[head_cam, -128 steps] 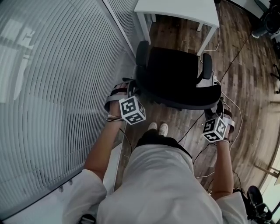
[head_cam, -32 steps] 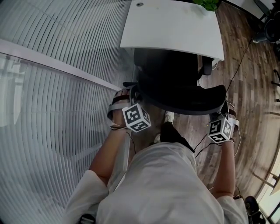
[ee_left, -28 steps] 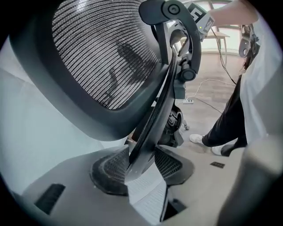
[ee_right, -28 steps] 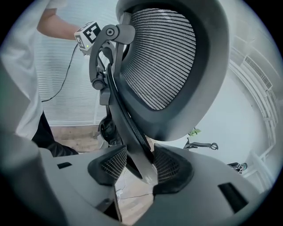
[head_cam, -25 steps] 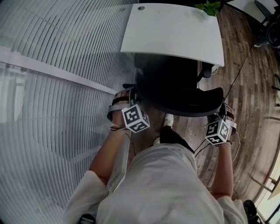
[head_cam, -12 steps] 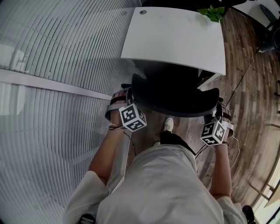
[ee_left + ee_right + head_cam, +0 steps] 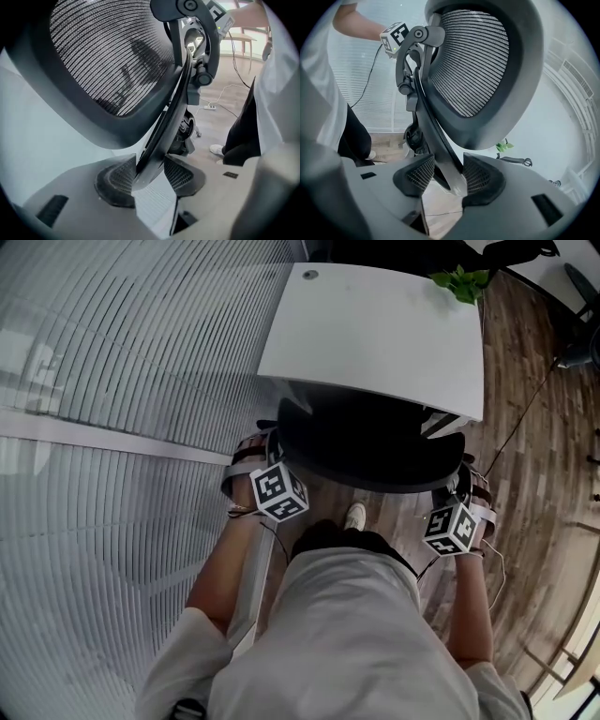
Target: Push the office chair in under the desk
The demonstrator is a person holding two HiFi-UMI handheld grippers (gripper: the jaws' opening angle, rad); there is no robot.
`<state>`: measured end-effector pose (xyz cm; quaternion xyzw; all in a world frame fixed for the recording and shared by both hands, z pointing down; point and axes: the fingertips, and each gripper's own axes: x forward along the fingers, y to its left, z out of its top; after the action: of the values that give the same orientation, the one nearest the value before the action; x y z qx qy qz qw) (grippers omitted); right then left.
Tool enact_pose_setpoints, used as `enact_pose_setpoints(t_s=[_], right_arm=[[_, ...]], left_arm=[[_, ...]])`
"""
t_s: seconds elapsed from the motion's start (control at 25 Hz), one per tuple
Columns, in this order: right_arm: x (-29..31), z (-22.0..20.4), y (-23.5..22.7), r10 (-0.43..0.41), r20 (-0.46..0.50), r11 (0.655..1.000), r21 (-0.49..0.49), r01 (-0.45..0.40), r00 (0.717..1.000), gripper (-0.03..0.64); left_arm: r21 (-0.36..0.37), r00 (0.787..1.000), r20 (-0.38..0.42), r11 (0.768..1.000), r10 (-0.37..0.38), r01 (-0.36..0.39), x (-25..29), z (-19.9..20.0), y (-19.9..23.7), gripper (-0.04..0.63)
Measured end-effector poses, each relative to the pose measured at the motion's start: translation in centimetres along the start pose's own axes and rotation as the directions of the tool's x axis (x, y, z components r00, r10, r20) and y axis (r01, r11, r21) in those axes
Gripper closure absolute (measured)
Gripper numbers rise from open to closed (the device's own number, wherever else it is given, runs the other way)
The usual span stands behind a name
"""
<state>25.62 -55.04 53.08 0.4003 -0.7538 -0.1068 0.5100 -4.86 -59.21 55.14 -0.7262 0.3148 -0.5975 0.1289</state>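
Pinching the backrest of the office chair [image 7: 370, 451] at both ends: left rim in the left tongs [image 7: 150, 176], right rim in the right tongs [image 7: 447, 176], with the pads closed on the dark frame strut each time. Held that way, most likely, to keep the push square to the table [image 7: 375, 329] and to stop the seat from swivelling or veering off line. Tucked mostly beneath the table's near edge already, with only the backrest clear of it on the person's side. Probably just a short shove toward the table left to do.

By count: one chair, one table, two pairs of tongs, one leafy plant [image 7: 461, 279] at the table's far right corner, one pale shoe [image 7: 354, 515] short of the table's near edge.
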Motion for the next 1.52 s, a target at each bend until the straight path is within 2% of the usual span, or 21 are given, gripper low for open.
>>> enact_pose_setpoints(t_s=[0.4, 1.04, 1.52], right_arm=[[1.3, 1.1, -2.0, 0.004, -0.008, 1.000, 0.001, -0.004, 1.000, 0.413], [6.8, 2.3, -5.1, 0.000, -0.039, 1.000, 0.025, 0.001, 0.999, 0.413], [7.0, 3.2, -5.9, -0.013, -0.033, 0.999, 0.034, 0.015, 0.999, 0.411]], left_arm=[[0.002, 1.000, 0.007, 1.000, -0.004, 0.004, 0.8, 0.7, 2.4, 0.405], [0.030, 0.999, 0.040, 0.999, -0.015, 0.013, 6.3, 1.2, 6.7, 0.407], [0.045, 0.998, 0.052, 0.999, -0.031, 0.029, 6.4, 1.6, 8.6, 0.405]])
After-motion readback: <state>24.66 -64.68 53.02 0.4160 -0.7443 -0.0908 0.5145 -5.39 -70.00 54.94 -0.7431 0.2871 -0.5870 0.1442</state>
